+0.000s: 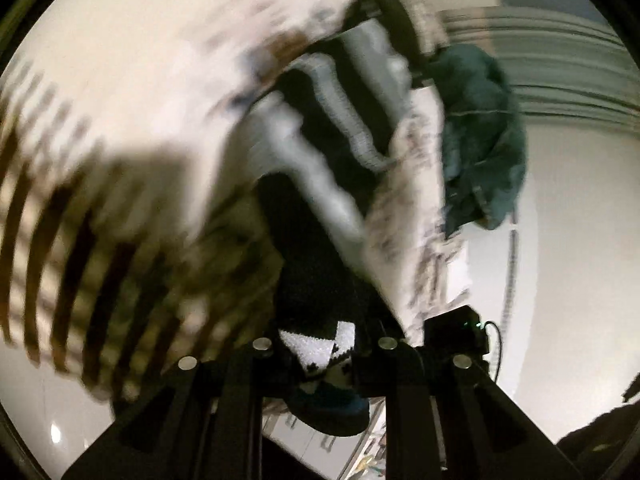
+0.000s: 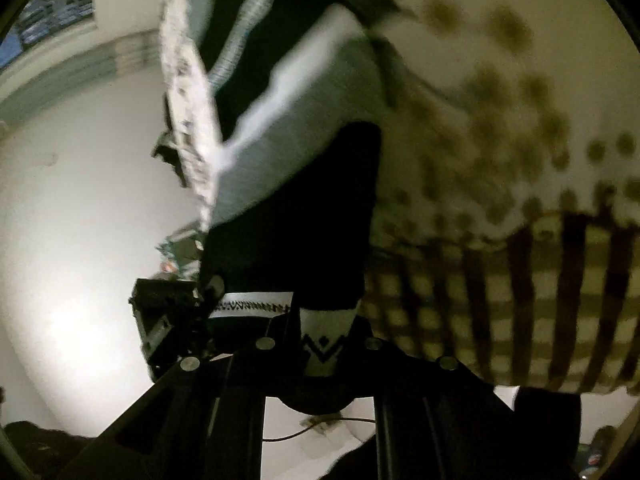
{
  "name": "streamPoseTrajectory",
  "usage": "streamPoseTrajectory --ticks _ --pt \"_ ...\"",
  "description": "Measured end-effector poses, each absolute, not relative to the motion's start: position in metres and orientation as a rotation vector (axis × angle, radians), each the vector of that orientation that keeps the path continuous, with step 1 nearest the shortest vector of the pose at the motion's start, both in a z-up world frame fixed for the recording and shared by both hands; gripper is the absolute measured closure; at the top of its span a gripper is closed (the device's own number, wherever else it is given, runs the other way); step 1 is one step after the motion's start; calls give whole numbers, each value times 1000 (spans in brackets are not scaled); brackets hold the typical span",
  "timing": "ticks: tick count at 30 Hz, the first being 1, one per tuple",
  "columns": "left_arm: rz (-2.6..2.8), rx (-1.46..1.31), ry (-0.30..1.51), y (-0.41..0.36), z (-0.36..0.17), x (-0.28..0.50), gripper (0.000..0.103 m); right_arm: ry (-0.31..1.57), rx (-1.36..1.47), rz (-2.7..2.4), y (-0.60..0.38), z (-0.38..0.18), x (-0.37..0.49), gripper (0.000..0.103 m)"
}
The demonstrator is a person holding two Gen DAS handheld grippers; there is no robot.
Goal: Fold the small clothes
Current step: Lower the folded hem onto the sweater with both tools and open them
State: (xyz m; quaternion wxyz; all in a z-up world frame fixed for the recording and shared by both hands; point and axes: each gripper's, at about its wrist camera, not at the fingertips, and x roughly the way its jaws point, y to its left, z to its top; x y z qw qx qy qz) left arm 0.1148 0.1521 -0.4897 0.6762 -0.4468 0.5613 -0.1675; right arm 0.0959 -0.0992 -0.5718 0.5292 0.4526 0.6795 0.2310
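Both jaws clamp sock (image 1: pixel 320 356); white table (image 1: pixel 560 280).

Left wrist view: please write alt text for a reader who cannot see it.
The left gripper is shut on a black and white knitted garment, which stretches up and away. A dark green cloth lies beyond; everything is motion-blurred.

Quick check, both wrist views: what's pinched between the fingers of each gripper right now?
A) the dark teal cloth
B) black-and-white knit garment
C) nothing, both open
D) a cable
B: the left gripper and the right gripper each have their fingers shut on a patterned edge of the black-and-white knit garment; the dark teal cloth sits apart, beyond it.
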Motion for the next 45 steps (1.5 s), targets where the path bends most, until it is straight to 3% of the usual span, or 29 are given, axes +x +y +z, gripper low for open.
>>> streamPoseTrajectory --ticks 10,19,21,22,23,24,25,27,29,35,36,37,38,39,43,45 --pt "-530 -983 1015 141 -443 333 88 1286 1044 566 -108 -474 270 91" --pt "-508 -944 1073 143 -487 526 87 1204 952 456 -120 -492 490 91" --pt "-480 -985 1125 147 -508 562 80 1219 939 418 -116 -503 538 91" --pt "-473 -1015 1128 152 -513 569 66 1234 943 411 -114 -511 557 90" --pt "-459 -1034 1121 158 -515 574 44 1249 972 412 -114 -520 573 86" --pt "-441 -1060 1087 168 -514 578 38 1259 1004 406 -118 -524 583 82" --pt "-446 -1085 1057 174 -512 576 36 1265 1043 404 -122 -529 591 78" --pt "-422 -1077 1023 186 -509 571 34 1220 1079 412 -131 -526 591 44" --pt "-395 -961 1039 185 -508 573 34 1163 1036 406 -140 -517 586 26" --pt "-381 -605 1275 139 -551 596 37 1309 794 260 -144 -546 587 25" --pt "-365 -588 1267 136 -555 597 50 1330 787 261 -141 -555 588 26" --pt "-358 -578 1248 137 -557 599 95 1346 782 262 -139 -562 594 28" --pt "-360 -588 1232 139 -559 599 94 1358 776 268 -136 -569 599 56" --pt "-353 -607 1218 143 -560 600 95 1359 763 266 -132 -572 602 91" --pt "-347 -631 1265 148 -576 607 94 1288 740 207 -132 -566 610 93" --pt "-364 -595 1266 147 -559 599 87 1341 669 221 -123 -570 619 93"
